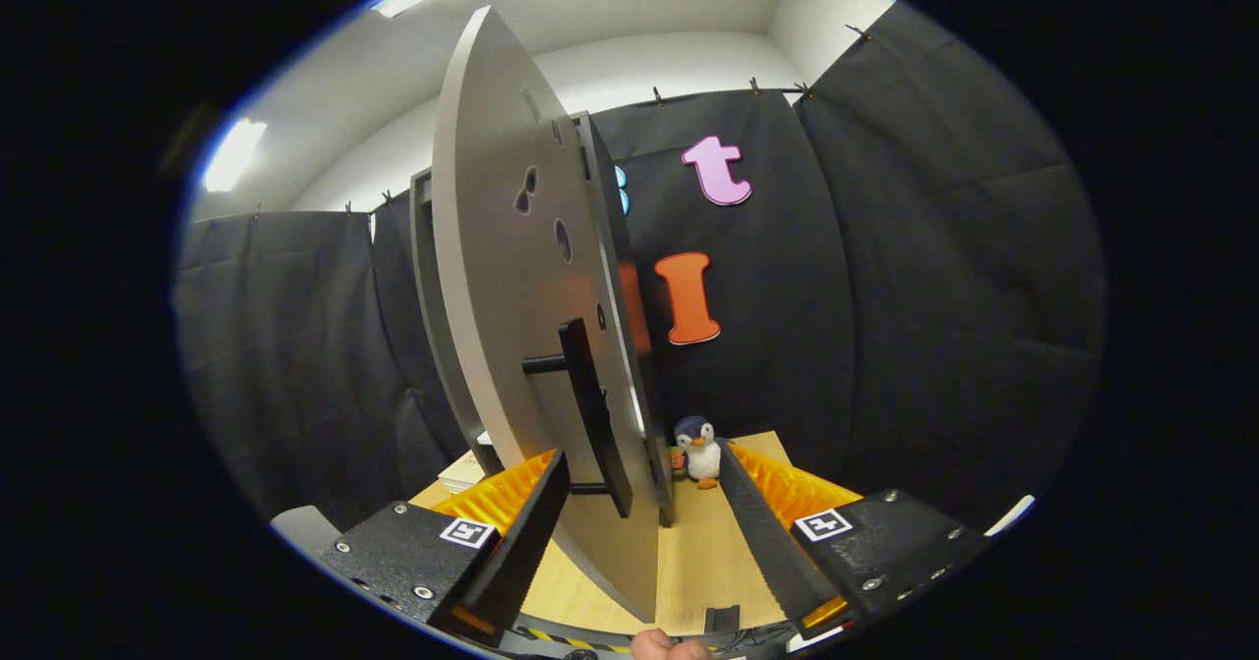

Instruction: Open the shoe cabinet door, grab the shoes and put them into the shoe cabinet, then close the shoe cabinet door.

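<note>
With my gripper (639,473) spread wide, I see the cabinet door (511,276) swung open, edge-on between the 2 fingers (its handle (590,404) nearest the left one), gripping nothing.

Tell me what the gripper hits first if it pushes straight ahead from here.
Most likely the grey cabinet door, standing edge-on between the open gripper fingers, its black bar handle just ahead. The small plush penguin on the light wooden tabletop sits beyond; depth is uncertain.
</note>
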`<move>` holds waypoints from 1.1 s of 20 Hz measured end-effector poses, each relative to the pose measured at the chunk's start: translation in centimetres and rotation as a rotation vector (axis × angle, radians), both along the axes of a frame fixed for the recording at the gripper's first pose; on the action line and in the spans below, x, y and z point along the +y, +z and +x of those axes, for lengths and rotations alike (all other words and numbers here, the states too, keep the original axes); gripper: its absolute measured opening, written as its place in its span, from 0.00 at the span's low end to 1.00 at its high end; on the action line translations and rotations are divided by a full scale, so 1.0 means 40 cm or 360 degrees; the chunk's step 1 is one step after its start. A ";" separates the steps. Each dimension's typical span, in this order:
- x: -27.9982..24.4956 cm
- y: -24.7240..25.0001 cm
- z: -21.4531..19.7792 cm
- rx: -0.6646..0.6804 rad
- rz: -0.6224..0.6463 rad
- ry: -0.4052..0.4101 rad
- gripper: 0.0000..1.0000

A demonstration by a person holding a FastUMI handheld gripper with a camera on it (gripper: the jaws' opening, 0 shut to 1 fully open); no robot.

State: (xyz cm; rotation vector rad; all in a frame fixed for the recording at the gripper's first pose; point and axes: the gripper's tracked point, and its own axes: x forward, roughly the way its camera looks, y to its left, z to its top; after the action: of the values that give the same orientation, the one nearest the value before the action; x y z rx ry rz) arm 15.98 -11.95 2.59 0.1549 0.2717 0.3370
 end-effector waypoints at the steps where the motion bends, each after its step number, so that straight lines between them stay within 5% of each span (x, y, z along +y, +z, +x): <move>1: 0.001 0.006 0.009 -0.0007 -0.0027 -0.0010 0.94; 22: 0.358 0.019 -0.055 0.0061 -0.0217 -0.0204 0.92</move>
State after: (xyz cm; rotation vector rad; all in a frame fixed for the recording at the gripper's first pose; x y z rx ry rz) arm 13.79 2.37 3.36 0.0442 0.3203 0.1879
